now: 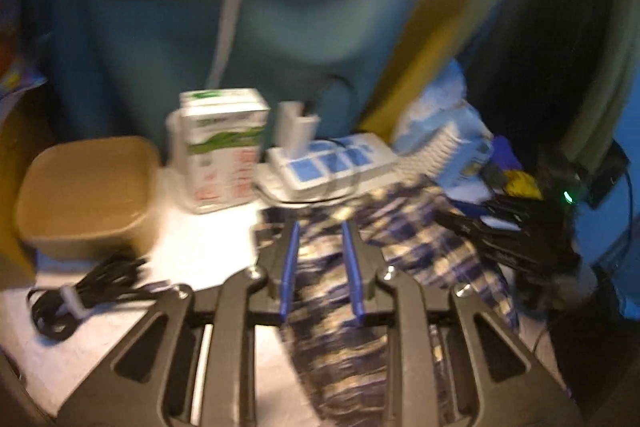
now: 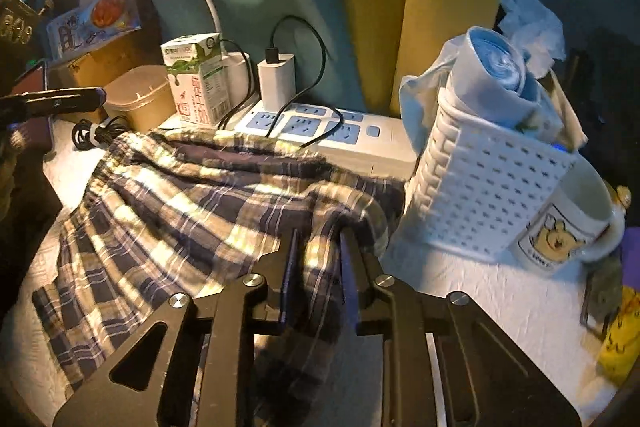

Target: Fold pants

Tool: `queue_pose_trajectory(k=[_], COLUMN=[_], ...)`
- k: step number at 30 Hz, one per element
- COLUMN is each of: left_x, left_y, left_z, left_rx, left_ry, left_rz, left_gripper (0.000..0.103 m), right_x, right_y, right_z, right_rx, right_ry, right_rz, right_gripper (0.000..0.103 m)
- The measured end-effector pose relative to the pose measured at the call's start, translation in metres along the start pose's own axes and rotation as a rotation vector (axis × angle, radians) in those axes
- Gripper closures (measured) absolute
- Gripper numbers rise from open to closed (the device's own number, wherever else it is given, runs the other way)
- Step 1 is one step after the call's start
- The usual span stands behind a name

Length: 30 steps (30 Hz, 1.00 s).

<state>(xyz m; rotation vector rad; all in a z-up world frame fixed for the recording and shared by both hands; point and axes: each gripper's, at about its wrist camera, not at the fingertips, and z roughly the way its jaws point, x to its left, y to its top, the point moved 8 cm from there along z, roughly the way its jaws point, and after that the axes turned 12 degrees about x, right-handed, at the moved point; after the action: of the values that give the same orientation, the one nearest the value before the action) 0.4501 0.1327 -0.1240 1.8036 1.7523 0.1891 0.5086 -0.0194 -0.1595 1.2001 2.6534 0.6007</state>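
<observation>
Plaid pants (image 2: 192, 211) bunched between both sets of jaws, spread rumpled over the white table (image 2: 480, 299) with the waistband toward the power strip (image 2: 340, 135). Right gripper (image 2: 318, 239) narrowed onto a fold near the white basket (image 2: 480, 183), pads seemingly pinching cloth. Left gripper (image 1: 320, 231) partly apart, fabric running between the blue pads (image 1: 289, 259); grip hard to confirm through blur. Barely begun, by the look: no neat fold yet, legs still to be aligned and doubled over.
</observation>
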Motion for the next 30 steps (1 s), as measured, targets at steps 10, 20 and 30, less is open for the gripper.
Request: queue_pose_trajectory(k=[10,20,30], left_x=[0.029,0.005,-0.04], left_y=[-0.006,0.008,-0.056], left_z=[0.102,0.025,0.074], left_rx=[0.194,0.015,0.214], left_ry=[0.152,0.143,0.104], left_rz=[-0.002,-0.008,0.086], left_gripper=[0.08,0.077,0.077], right_x=[-0.016,0.025,0.06], right_y=[-0.002,-0.014,-0.095], right_z=[0.045,-0.02,-0.008], right_rx=[0.084,-0.015,0.127], right_ry=[-0.006,0.01,0.048], right_rz=[0.001,-0.082,-0.151], right_gripper=[0.081,0.08,0.077])
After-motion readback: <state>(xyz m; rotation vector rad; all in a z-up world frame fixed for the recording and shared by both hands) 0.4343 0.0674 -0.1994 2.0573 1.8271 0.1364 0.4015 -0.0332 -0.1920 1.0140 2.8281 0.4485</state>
